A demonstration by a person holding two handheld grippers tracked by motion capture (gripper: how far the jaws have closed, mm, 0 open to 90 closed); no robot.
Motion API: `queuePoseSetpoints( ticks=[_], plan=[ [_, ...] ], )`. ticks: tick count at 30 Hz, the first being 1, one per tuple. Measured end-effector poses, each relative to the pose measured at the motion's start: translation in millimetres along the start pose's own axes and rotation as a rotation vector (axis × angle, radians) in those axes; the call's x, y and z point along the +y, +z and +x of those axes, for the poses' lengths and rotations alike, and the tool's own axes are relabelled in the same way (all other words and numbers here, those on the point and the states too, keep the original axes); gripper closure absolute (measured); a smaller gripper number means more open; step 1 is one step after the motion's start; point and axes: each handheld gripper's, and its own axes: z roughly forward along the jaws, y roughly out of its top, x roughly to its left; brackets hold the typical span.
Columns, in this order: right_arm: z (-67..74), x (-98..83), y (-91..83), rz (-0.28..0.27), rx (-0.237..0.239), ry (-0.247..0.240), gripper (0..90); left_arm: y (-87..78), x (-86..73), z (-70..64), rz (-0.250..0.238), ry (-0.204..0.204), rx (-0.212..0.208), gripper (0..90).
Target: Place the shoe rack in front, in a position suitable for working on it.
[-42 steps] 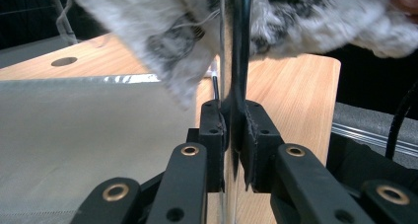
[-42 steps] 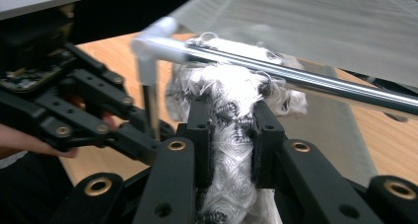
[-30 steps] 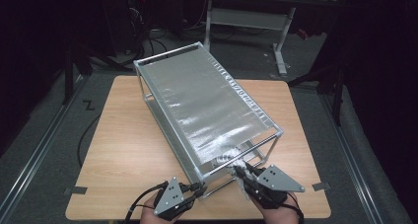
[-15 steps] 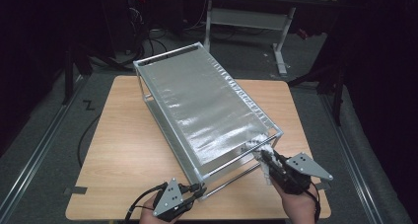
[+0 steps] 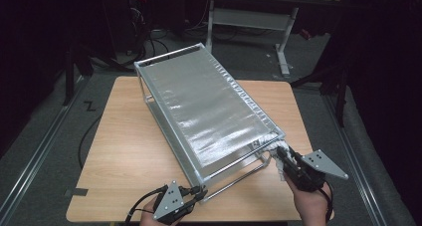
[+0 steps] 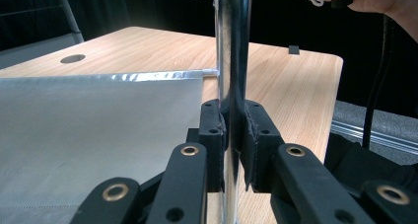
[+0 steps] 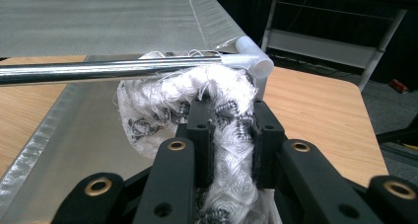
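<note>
White cloth [image 7: 197, 93] is bunched in the clenched right gripper [image 7: 231, 135], touching the rack's chrome rail [image 7: 98, 68]. Left gripper [image 6: 232, 130] clamps a chrome post [image 6: 232, 51].

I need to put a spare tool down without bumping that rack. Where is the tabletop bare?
The wood left of the metal rack, out to the table's left edge, is the widest bare patch. A smaller one lies right of it, toward the far right corner. The near edge is crowded: the left gripper clamps a rack post, the right gripper holds a white cloth at the corner.
</note>
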Motion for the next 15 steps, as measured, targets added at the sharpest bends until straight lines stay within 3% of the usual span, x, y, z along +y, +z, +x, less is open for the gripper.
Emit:
queuePoseSetpoints(
  ticks=[9,15],
  plan=[
    [-1.6,-4.8,3.2,0.011,-0.019,-0.013,75.6,0.8,0.9,0.4,0.004,0.007,-0.006,80.3],
    [-4.2,-15.9,11.7,0.063,-0.041,-0.018,75.6,2.8,1.3,0.6,0.002,0.009,-0.013,80.4]
  ],
)
